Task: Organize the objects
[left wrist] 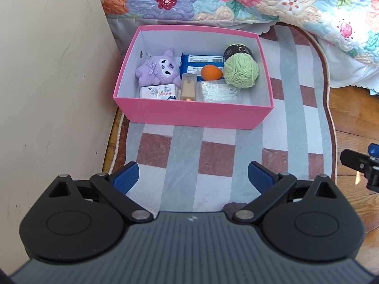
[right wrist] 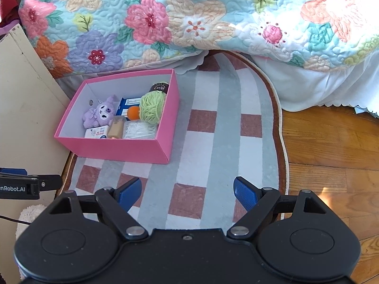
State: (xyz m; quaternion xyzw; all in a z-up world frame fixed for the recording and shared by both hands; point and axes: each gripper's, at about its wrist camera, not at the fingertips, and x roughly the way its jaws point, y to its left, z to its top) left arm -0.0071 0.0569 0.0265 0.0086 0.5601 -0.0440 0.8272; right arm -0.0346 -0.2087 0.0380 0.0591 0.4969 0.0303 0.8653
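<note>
Pink box sat packed at frame centre; we held the left gripper and right gripper released, empty, clear of its rim.

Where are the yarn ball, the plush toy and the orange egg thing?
yarn ball (left wrist: pixel 241 71), left wrist view, middle of the green ball.
plush toy (left wrist: pixel 157 68), left wrist view, its face.
orange egg (left wrist: pixel 210 72), left wrist view, its middle.

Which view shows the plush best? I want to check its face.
The left wrist view: the plush is larger, facing the camera. The right wrist view shows it smaller and off to the side.
</note>
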